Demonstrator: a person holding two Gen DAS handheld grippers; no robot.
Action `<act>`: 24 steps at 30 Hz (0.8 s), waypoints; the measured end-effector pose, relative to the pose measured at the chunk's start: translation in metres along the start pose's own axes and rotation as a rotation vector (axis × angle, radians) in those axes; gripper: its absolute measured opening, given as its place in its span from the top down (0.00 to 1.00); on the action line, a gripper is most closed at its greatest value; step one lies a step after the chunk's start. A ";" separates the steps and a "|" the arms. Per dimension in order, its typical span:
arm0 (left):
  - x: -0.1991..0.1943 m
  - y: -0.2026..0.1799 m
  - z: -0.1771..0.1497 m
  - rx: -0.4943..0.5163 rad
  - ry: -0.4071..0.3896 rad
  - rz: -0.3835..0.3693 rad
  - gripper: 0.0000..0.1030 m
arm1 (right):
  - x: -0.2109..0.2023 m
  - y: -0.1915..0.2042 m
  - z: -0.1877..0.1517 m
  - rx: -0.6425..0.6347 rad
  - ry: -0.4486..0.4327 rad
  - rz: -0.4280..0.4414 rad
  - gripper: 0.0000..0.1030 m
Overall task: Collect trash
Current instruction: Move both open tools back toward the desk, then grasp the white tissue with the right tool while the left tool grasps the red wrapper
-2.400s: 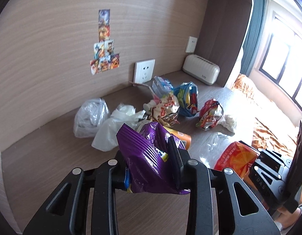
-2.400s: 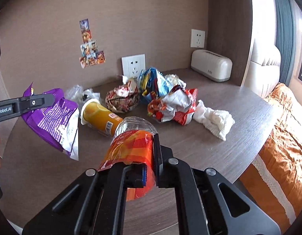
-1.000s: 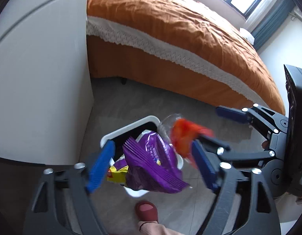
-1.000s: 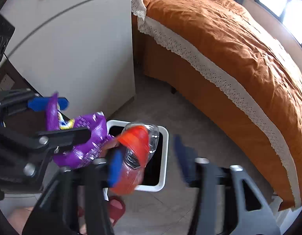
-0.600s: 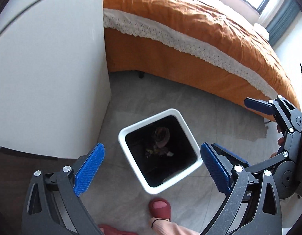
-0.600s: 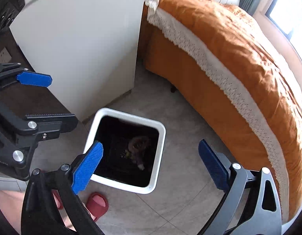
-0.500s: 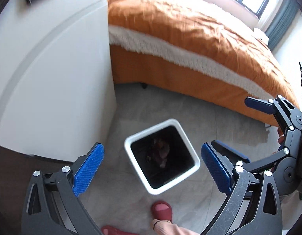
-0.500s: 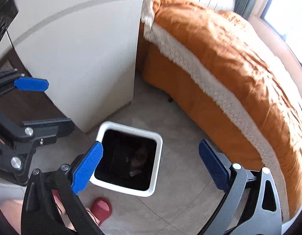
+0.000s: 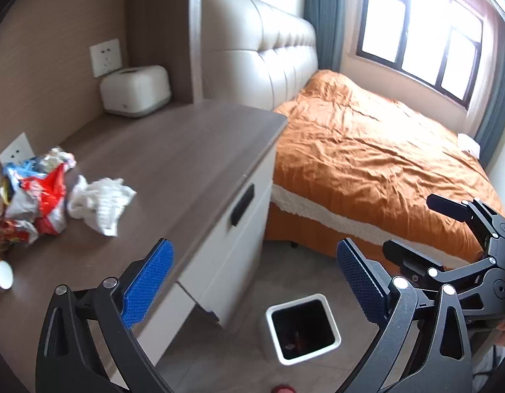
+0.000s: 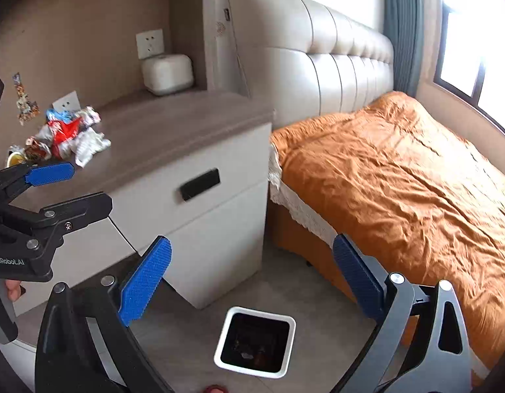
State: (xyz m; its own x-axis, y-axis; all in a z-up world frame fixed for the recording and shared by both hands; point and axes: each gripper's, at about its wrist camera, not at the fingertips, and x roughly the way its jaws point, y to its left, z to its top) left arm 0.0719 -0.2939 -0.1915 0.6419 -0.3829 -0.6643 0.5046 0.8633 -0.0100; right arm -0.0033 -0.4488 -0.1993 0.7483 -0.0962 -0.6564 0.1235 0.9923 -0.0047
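Below, bin [image 10: 219, 353] between empty jaws

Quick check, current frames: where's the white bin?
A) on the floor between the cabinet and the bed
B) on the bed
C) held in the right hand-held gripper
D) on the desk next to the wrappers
A: the white bin stands on the grey floor, with the white cabinet on one side and the orange bed on the other; both hand-held grippers are open and empty.
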 end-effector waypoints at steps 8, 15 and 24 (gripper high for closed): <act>-0.069 0.081 0.015 -0.059 -0.100 0.198 0.05 | -0.015 0.067 0.063 -0.128 -0.115 0.141 0.04; -0.078 0.154 0.025 -0.058 -0.122 0.271 0.05 | 0.003 0.131 0.091 -0.230 -0.143 0.234 0.04; -0.032 0.203 0.032 -0.072 -0.079 0.182 0.05 | 0.069 0.185 0.103 -0.277 -0.044 0.298 0.05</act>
State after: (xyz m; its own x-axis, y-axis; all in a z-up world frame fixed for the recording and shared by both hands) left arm 0.1726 -0.1173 -0.1481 0.7635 -0.2410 -0.5991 0.3357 0.9407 0.0494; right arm 0.1384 -0.2803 -0.1674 0.7528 0.2018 -0.6265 -0.2789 0.9600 -0.0259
